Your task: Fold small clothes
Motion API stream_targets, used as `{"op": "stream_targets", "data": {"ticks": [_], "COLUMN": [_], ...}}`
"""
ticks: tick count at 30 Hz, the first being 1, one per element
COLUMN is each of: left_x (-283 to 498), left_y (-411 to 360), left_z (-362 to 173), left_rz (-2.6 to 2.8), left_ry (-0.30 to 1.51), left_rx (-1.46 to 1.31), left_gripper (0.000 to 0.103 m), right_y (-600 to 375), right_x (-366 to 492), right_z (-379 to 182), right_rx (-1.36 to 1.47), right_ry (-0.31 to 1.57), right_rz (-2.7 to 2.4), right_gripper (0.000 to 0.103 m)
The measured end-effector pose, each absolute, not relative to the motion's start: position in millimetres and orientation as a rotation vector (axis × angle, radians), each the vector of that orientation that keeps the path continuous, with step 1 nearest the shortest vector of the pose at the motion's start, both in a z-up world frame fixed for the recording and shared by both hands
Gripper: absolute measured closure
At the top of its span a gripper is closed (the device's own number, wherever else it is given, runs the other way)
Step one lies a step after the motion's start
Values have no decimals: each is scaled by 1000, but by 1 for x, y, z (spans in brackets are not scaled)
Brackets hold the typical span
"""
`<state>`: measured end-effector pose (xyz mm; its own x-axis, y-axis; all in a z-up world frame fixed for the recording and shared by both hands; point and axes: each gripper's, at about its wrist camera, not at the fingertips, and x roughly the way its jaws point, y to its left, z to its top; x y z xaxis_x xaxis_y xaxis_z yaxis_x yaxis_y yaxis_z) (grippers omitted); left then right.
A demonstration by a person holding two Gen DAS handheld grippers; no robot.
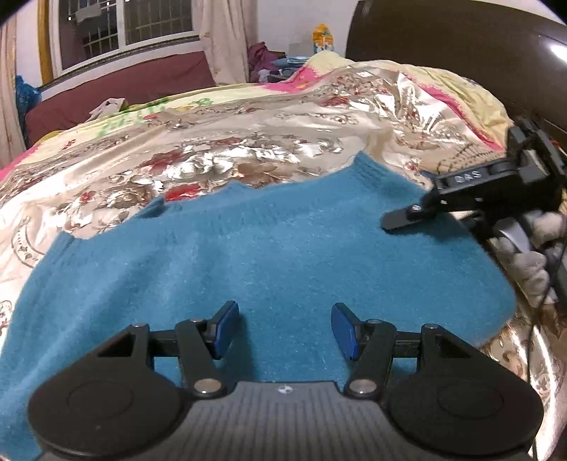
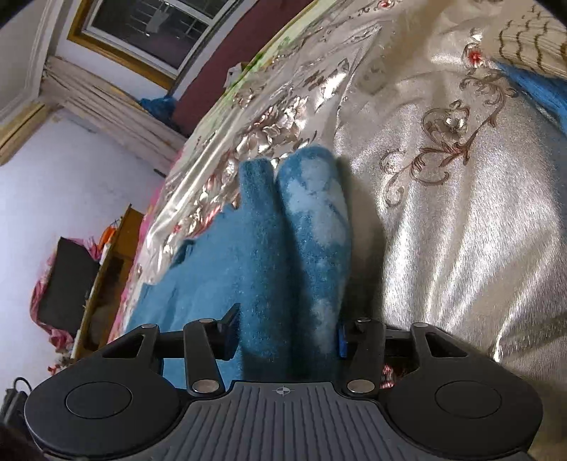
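Right gripper [image 2: 285,335] has its 2 pads against a bunched edge of fuzzy teal knit sweater [image 1: 269,255]; needs both layers pinched w/ no satin floral bedspread [image 2: 443,220]. Left gripper [image 1: 285,331] hovers, pads apart.

Home bedroom: bed with floral satin quilt [image 1: 219,149], dark headboard [image 1: 460,39], curtained window [image 1: 124,25].

Bare quilt [image 1: 230,149] beyond sweater [image 1: 248,255]; headboard [image 1: 460,35] blocks right.

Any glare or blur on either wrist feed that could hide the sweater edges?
Left wrist view: strong glare on the shiny floral satin bedspread; blue knitted sweater evenly lit, edges readable. Right wrist view: pale highlight patches on the sweater's bunched fold, bedspread sheen beside it.
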<state>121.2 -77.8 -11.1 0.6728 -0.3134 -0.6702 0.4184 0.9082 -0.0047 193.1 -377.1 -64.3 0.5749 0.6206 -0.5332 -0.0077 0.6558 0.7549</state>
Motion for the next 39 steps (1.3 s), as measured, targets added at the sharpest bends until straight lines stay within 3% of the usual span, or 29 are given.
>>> {"op": "stream_targets", "data": {"ticks": [3, 16, 22, 29, 39], "left_x": [126, 131, 127, 106, 84], "left_y": [-76, -57, -48, 16, 71], "left_z": [-12, -26, -36, -13, -22], "left_rz": [-388, -353, -388, -280, -189], "left_ry": [731, 699, 671, 589, 583], "left_rx": [148, 182, 168, 114, 45], "left_gripper": [42, 38, 38, 38, 38], "right_y": [-386, -368, -323, -260, -154], "right_x": [179, 160, 166, 191, 221], "right_z": [-57, -30, -4, 17, 0], "right_rx": [872, 1129, 1213, 1196, 1288], "right_ry": [874, 809, 791, 813, 880], "right_rz": [442, 411, 410, 418, 360], "right_gripper": [75, 78, 78, 78, 77]}}
